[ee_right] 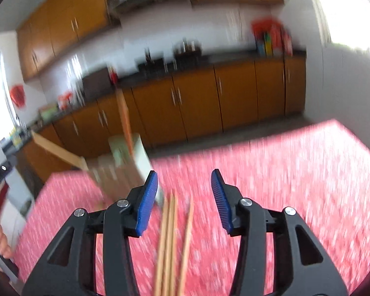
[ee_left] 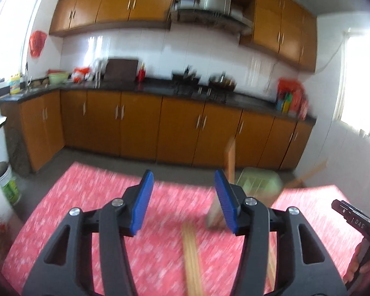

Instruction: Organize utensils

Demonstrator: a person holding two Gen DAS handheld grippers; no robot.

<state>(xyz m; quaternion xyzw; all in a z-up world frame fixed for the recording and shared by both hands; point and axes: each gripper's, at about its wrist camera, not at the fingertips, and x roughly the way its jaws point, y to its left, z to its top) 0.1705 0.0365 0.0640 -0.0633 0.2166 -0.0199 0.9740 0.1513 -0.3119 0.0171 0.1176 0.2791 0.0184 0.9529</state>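
Both views are motion-blurred. My left gripper [ee_left: 183, 197] is open and empty above the red patterned tablecloth [ee_left: 86, 209]. Wooden chopsticks [ee_left: 191, 259] lie on the cloth below and between its jaws. A pale green utensil holder [ee_left: 259, 185] stands just right of the right finger, with wooden utensils [ee_left: 230, 157] sticking up out of it. My right gripper [ee_right: 185, 197] is open and empty. Several wooden chopsticks [ee_right: 171, 241] lie on the cloth [ee_right: 296, 185] between its jaws. The green holder [ee_right: 125, 157] with upright wooden utensils [ee_right: 124, 118] stands just left of its left finger.
Orange kitchen cabinets [ee_left: 140, 123] and a dark countertop [ee_left: 160, 88] run along the far wall, across a strip of grey floor. The other gripper's body [ee_left: 355, 219] shows at the right edge of the left wrist view. A white bucket [ee_left: 8, 182] stands on the floor at left.
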